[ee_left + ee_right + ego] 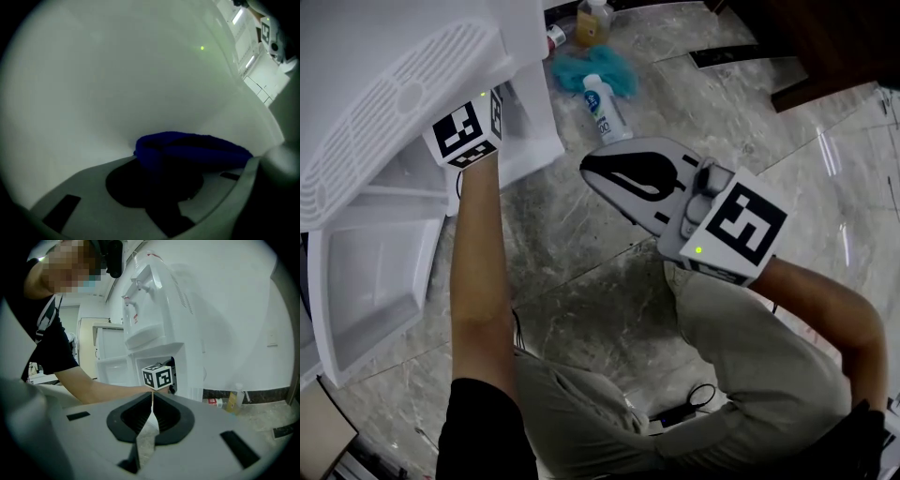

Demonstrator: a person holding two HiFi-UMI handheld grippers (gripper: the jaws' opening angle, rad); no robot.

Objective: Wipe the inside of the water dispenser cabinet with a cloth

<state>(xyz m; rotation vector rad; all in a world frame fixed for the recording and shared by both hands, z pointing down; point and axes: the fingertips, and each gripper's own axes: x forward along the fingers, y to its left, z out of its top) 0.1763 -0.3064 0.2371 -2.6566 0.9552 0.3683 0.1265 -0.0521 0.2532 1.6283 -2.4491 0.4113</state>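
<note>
Right gripper [152, 397], nearest us: jaws pressed together, empty. Left gripper [164, 173]: jaws hidden from head view inside water dispenser cabinet [530, 103]; its own dim view shows them pinching blue cloth [192, 149] against white inner wall [117, 84].

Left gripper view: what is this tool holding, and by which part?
The left tool holds a dark blue cloth, clamped at its bunched end; the rest spreads rightward by the white cabinet wall. The right tool is shut and empty.

fuzzy blue terry cloth [187, 147], smooth white plastic cabinet wall [117, 79], glossy grey veined stone floor [581, 253]
</note>
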